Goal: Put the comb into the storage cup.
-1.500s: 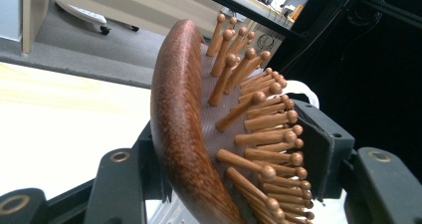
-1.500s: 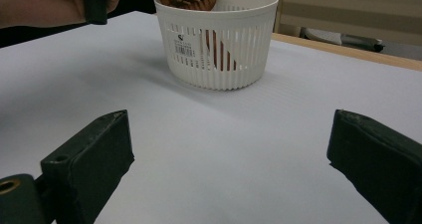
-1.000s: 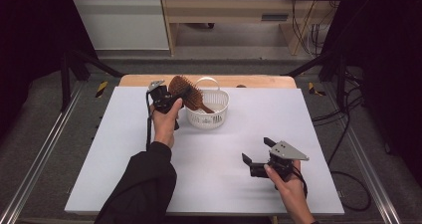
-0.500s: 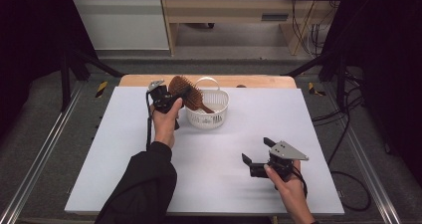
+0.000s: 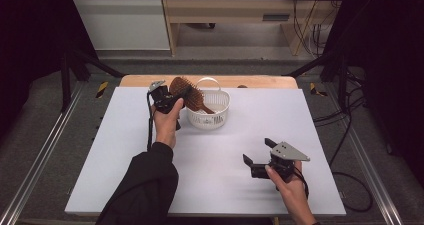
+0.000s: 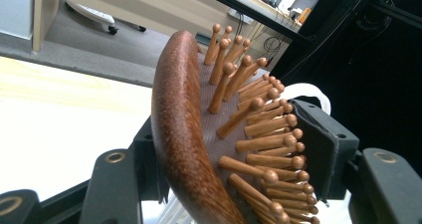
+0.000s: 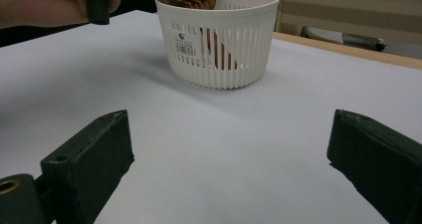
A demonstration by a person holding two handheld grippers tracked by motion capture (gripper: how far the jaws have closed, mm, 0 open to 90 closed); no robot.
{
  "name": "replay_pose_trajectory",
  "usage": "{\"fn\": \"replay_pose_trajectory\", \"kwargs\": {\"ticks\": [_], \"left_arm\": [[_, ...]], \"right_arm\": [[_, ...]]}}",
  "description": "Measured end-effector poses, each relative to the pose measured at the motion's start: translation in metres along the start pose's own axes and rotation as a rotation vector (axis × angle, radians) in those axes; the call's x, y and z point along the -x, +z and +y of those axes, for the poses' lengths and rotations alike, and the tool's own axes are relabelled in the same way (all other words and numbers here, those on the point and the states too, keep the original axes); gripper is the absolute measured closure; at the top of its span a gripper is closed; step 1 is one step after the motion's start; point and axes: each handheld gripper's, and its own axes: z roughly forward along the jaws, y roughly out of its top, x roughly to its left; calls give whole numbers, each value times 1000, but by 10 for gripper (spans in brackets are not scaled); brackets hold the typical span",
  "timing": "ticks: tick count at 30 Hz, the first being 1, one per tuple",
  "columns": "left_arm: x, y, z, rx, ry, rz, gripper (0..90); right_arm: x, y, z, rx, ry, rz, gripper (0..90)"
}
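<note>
left tool grasps hairbrush | bristles touch pad | right tool released

hairbrush in basket, on table

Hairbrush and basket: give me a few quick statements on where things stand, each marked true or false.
1. The left claw has the hairbrush head between its jaws. True.
2. The brush handle reaches down into the basket. True.
3. The right claw holds the basket. False: it is open, holds nothing and sits apart from the basket, nearer the person.
4. The basket lies tipped on its side. False: it stands upright on the white table.
5. The brush bristles are metal. False: they are wooden pegs with rounded tips.
</note>
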Motion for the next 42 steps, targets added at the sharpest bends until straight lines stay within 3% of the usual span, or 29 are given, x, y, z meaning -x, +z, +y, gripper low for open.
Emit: {"fn": "replay_pose_trajectory", "kwargs": {"ticks": [21, 29, 35, 42], "left_arm": [[1, 0, 1, 18, 31, 22, 335], [4, -5, 3, 38, 84, 54, 209], [4, -8, 6, 38, 82, 58, 105], [7, -14, 7, 35, 93, 63, 66]], "right_arm": [[0, 0, 0, -1, -2, 6, 45], [-1, 2, 0, -4, -5, 9, 45], [-1, 2, 0, -5, -5, 6, 43], [-2, 3, 0, -7, -6, 9, 44]]}}
